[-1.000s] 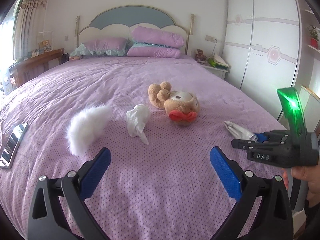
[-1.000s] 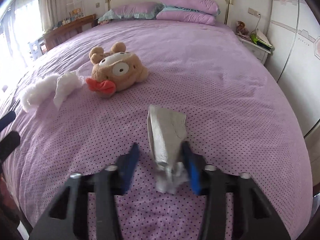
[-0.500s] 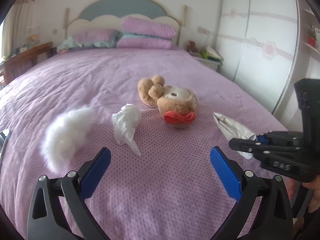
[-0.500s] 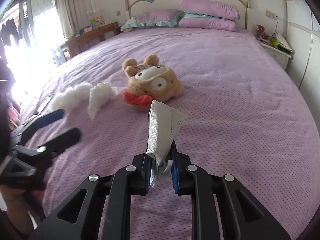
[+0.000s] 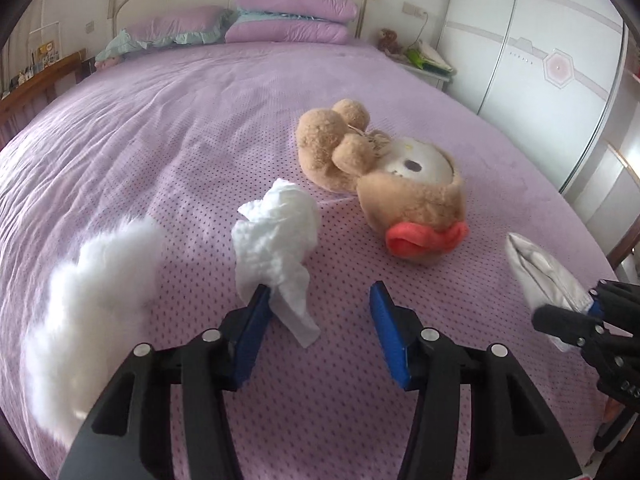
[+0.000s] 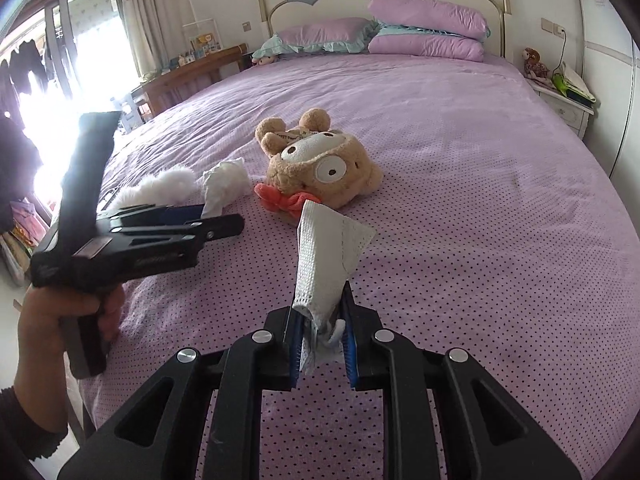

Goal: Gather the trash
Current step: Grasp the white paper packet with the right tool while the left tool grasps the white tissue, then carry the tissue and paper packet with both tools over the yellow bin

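Observation:
A crumpled white tissue (image 5: 276,236) lies on the purple bedspread (image 5: 200,128); it also shows in the right wrist view (image 6: 224,182). My left gripper (image 5: 320,320) is open, its jaws either side of the tissue's lower tail, left pad touching it. My right gripper (image 6: 322,344) is shut on a grey-white face mask (image 6: 326,256), held above the bed; the mask also shows in the left wrist view (image 5: 544,276).
A brown plush toy (image 5: 388,184) with a red bow lies just beyond the tissue. A white fluffy piece (image 5: 92,304) lies left of it. Pillows (image 5: 288,12) lie at the headboard, a nightstand (image 6: 564,100) and wardrobe (image 5: 540,40) on the right.
My left gripper has moved forward to the tissue and its jaws have narrowed around the tail. My right gripper has closed on the mask and lifted it off the bed.

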`<state>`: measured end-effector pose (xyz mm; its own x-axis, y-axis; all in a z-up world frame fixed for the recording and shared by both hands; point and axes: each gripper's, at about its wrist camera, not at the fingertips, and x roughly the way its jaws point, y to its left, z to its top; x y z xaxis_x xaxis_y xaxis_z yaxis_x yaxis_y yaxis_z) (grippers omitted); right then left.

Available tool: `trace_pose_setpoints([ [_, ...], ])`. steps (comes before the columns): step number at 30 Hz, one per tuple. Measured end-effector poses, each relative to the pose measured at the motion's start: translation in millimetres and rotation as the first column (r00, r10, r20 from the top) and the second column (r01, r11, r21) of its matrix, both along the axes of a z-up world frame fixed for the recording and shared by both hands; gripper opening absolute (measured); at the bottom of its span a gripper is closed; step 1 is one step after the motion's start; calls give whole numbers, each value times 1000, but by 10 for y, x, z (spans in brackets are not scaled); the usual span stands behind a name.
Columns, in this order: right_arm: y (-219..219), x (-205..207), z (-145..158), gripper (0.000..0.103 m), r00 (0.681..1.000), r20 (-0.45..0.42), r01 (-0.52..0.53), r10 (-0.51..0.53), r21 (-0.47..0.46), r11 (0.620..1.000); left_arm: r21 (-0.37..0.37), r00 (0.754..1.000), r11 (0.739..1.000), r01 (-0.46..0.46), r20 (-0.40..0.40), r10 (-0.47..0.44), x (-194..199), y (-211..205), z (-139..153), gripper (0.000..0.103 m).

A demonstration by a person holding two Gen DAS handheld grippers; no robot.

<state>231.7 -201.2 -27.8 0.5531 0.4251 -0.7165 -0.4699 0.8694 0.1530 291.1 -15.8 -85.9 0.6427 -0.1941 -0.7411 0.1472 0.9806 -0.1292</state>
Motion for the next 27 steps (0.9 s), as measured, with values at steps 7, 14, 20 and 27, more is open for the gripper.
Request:
trace_pose_setpoints([
  [7,-32,-43,25,17,1000,9,-1,1,11,1000,-19,1000,1000,-11,13,11,-25,101,14,4],
  [14,-120,-193,100,17,1000,24,9,-9,21,1000,-2,993,1000,28,113,-27,-426,-5,264,4],
  [20,-263,-451,199,17,998,47,29,-31,25,999,-26,980,991,135,154,-130,-900,-237,441,4],
  [27,-528,-961,325,17,994,86,63,-66,45,997,-15,937,952,305,185,-297,-1405,-697,573,4],
])
